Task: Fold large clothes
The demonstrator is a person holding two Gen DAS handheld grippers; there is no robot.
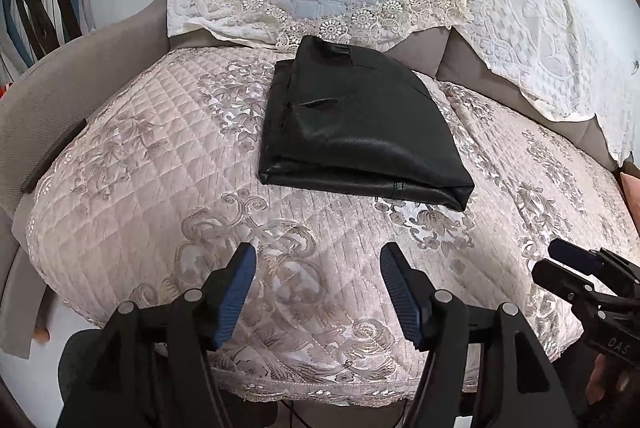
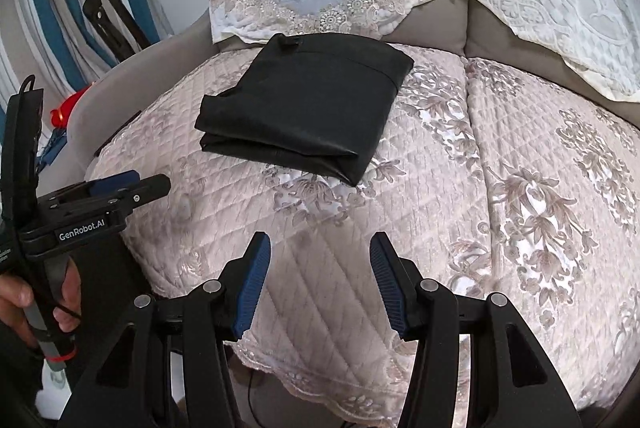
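Here I saw the black garment (image 1: 356,123) folded on the sofa cover (image 1: 160,155), seemingly leather; left tool (image 1: 318,282) and right tool (image 2: 320,268) hovered spread, empty, near me.

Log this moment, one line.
black garment: folded, on sofa cover | left gripper: open, empty | right gripper: open, empty
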